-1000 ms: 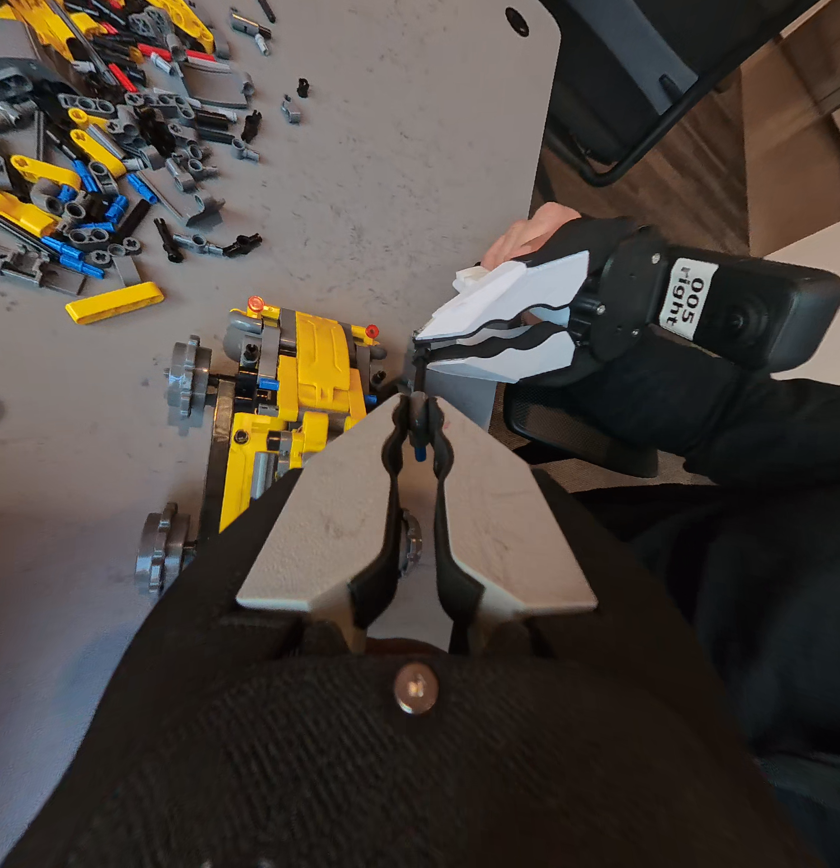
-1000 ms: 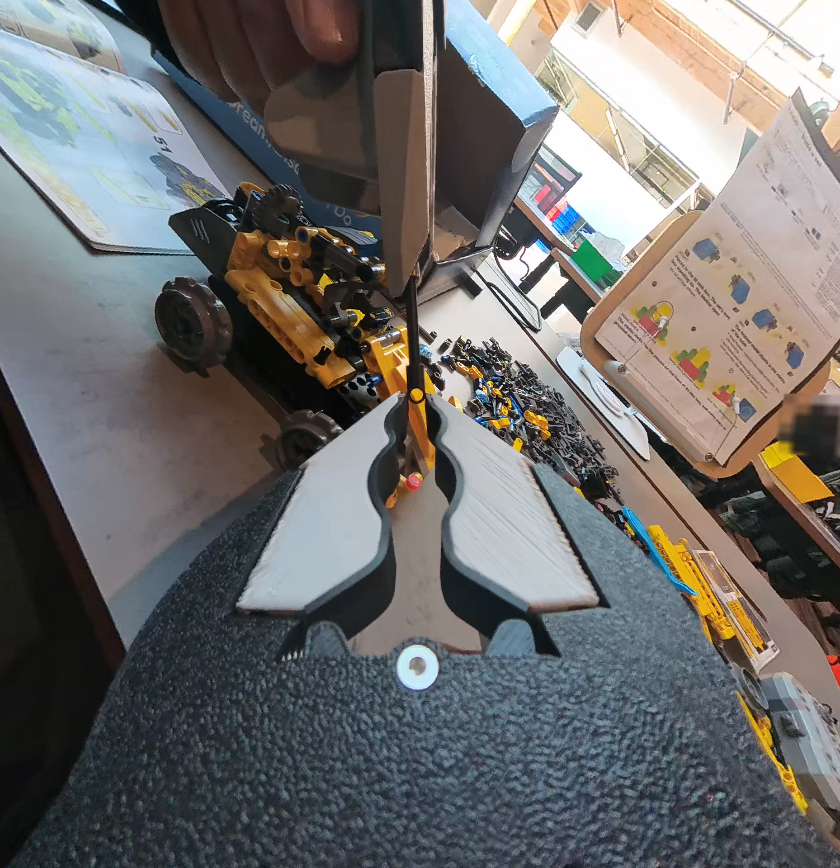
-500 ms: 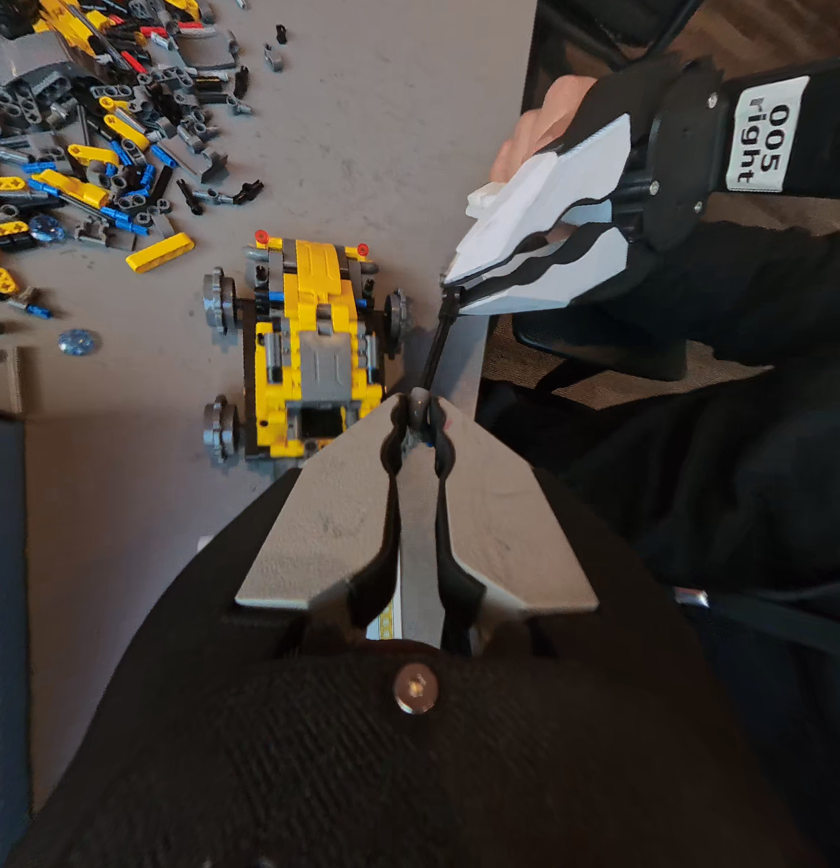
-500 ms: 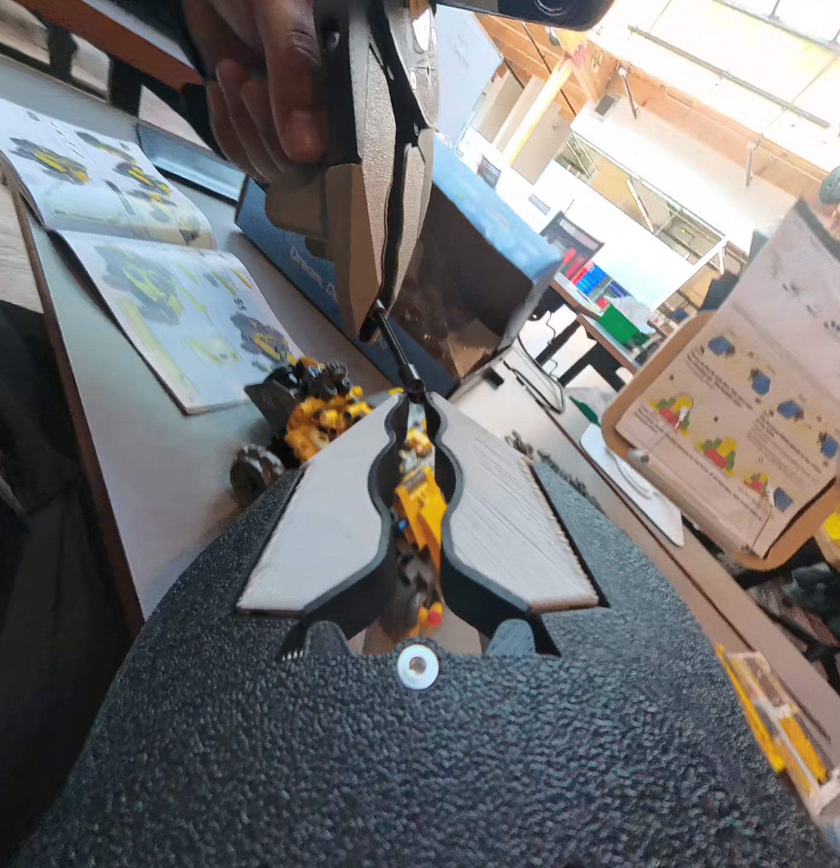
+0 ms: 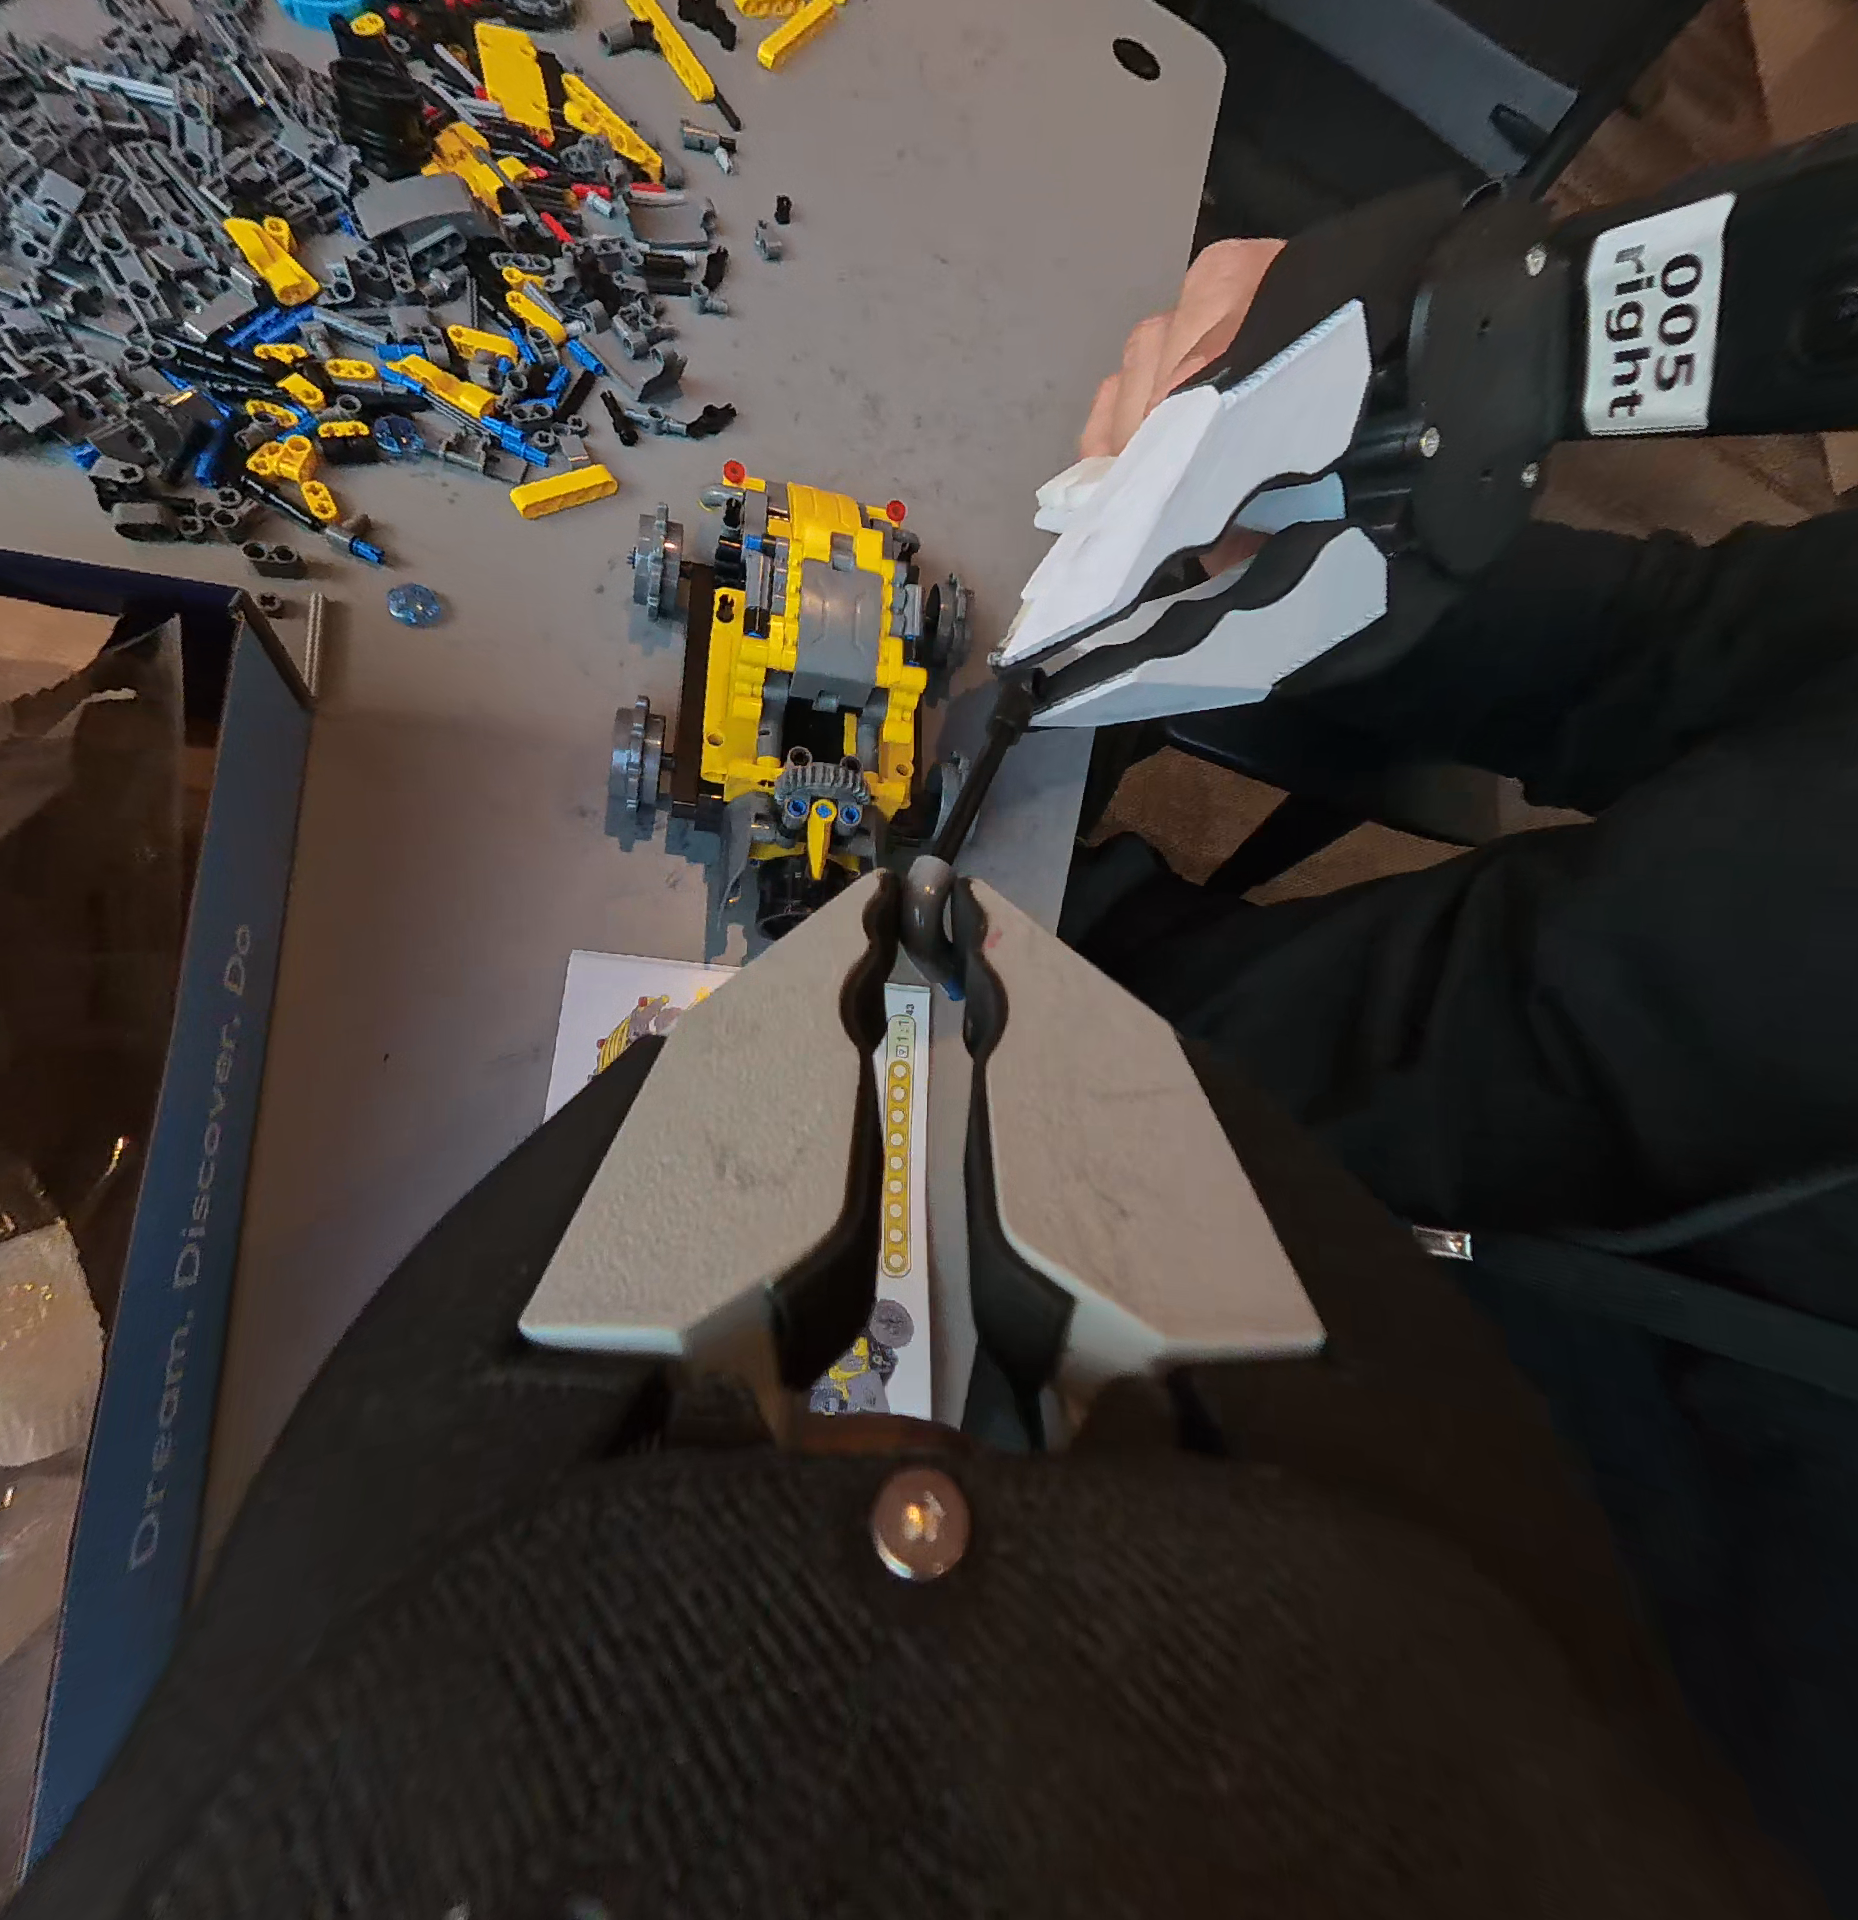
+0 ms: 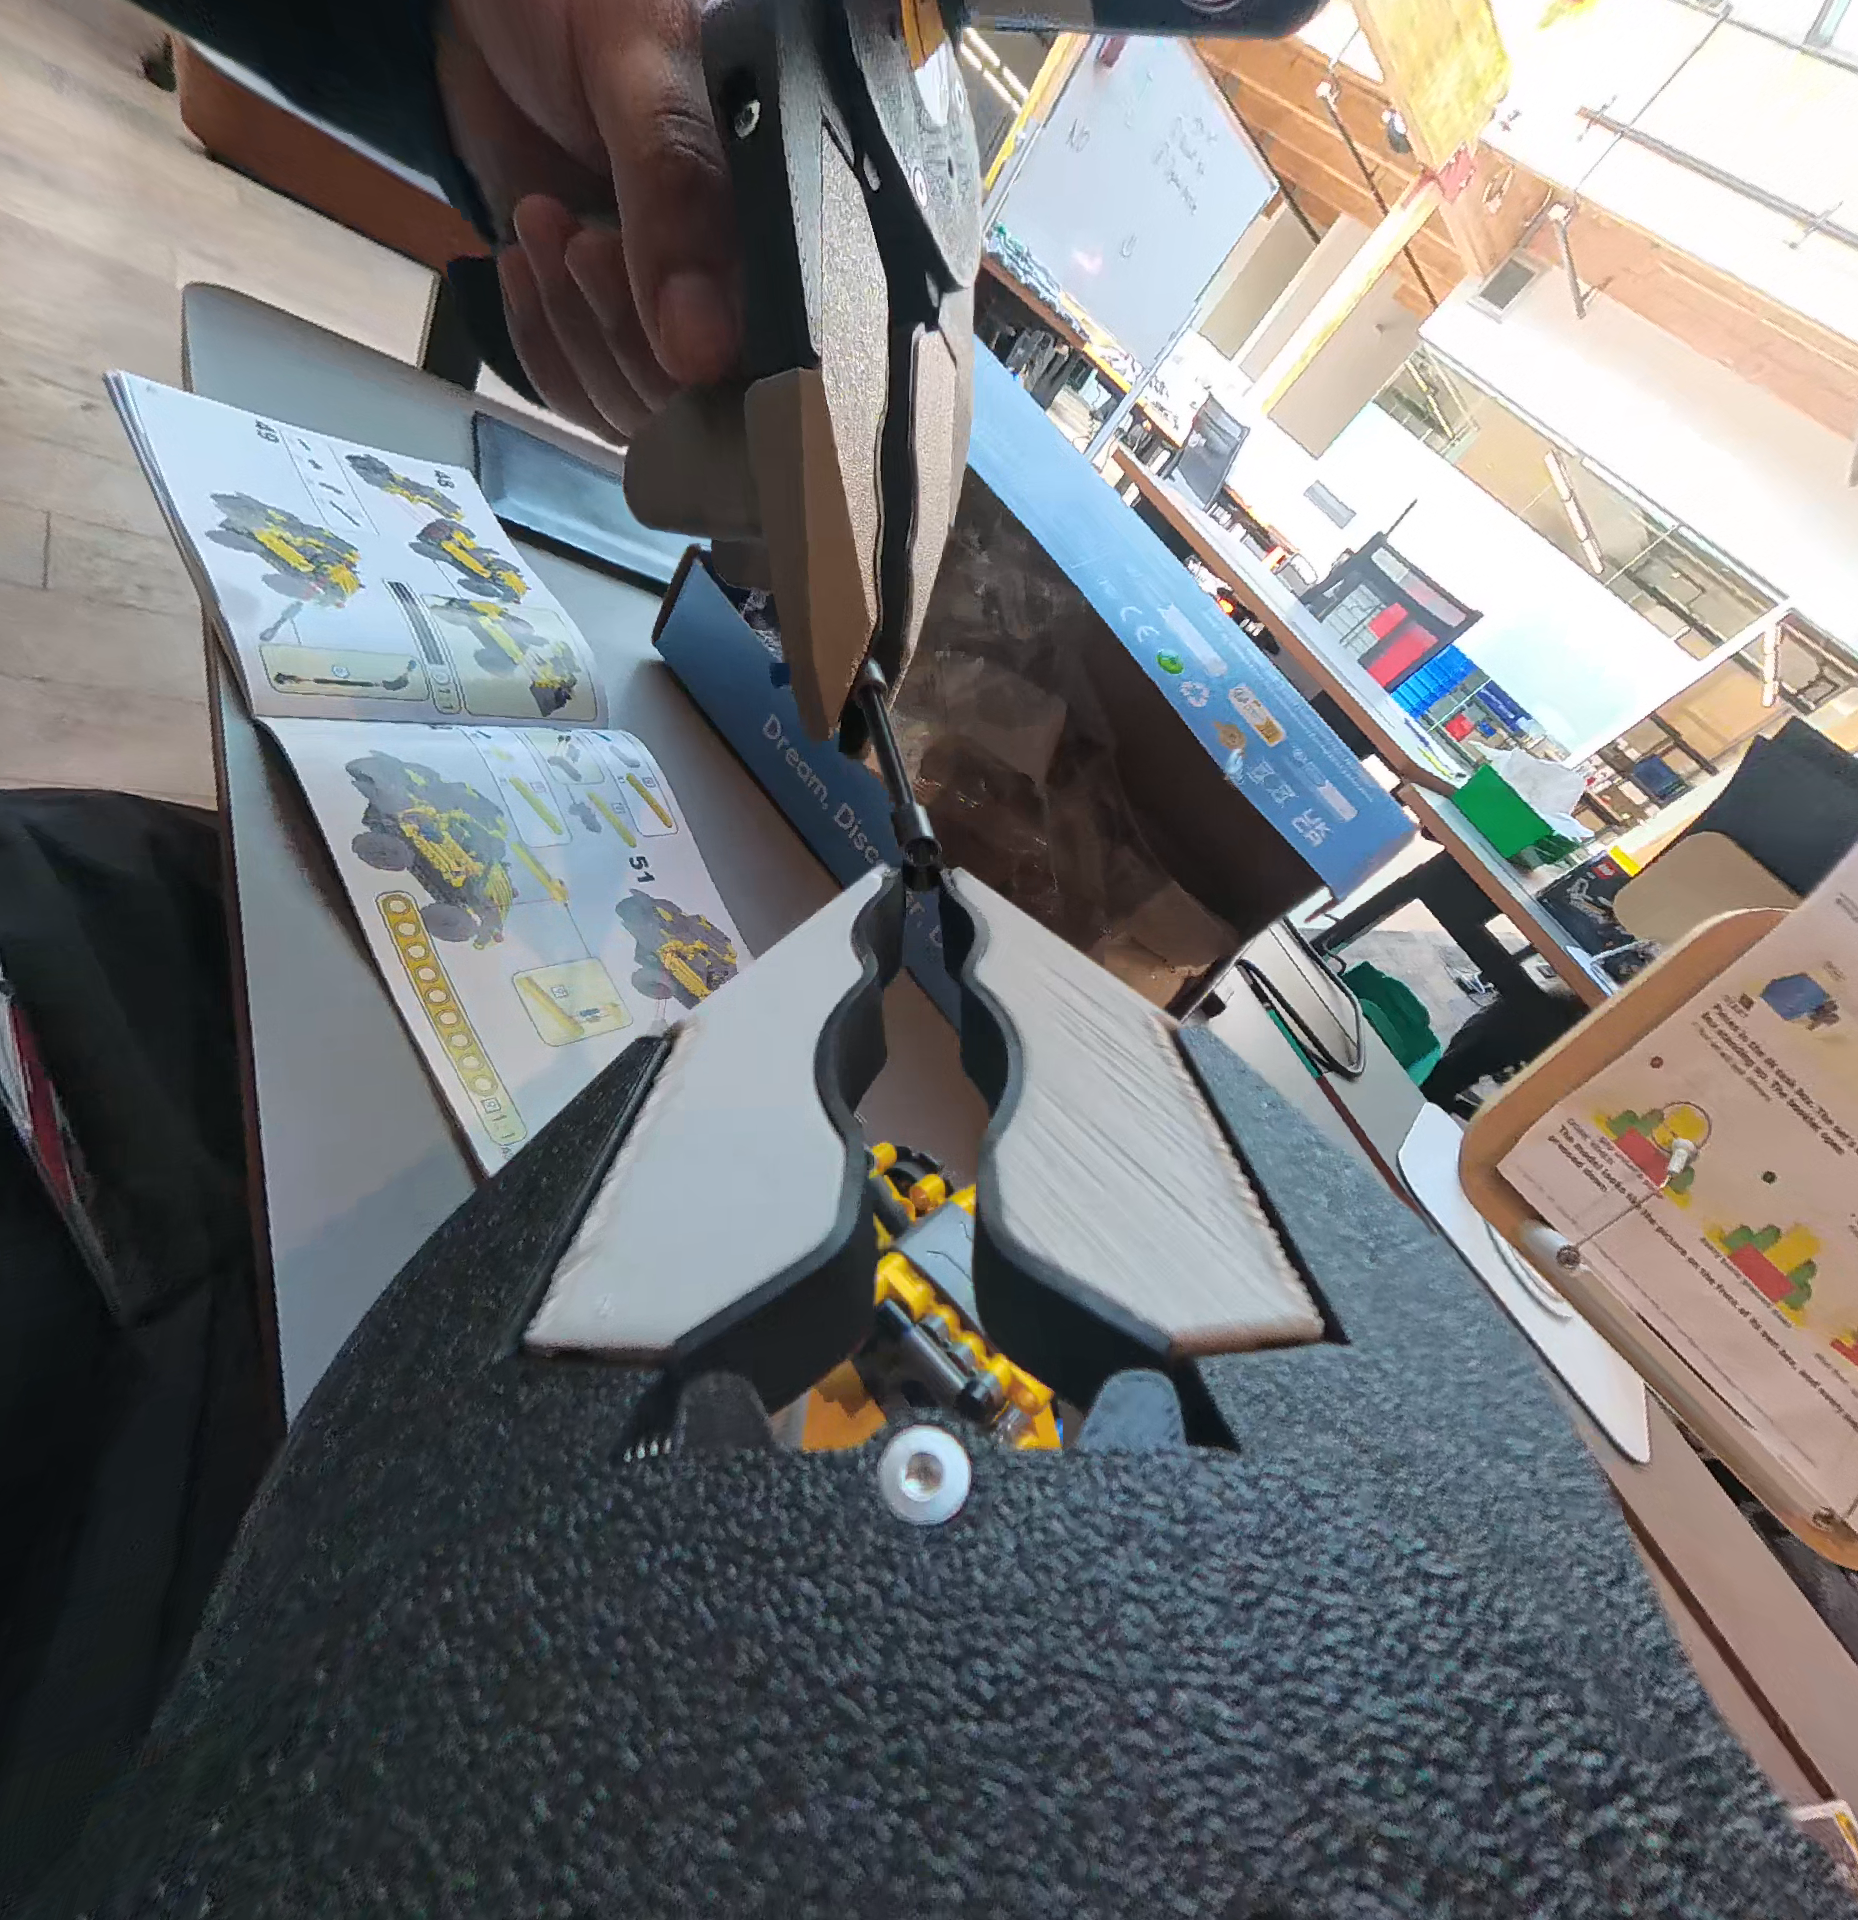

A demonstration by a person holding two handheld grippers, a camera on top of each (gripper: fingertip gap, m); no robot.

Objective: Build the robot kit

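Grippers share one thin black axle: the left gripper is clamped on a small grey connector at the axle's lower end, while the right gripper, at two o'clock from it, pinches the upper end. Both hang off the table edge, just beside the yellow model vehicle at eleven o'clock. How deep the axle sits in the connector is hidden, so it may be shallow; any twist or uneven pull could pop it free onto the floor.

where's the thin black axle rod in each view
Left wrist view: black axle rod runs centre-right from the left gripper up to the right gripper.
Right wrist view: it runs centre, right gripper up to left gripper.
Shared landmark: blue box.
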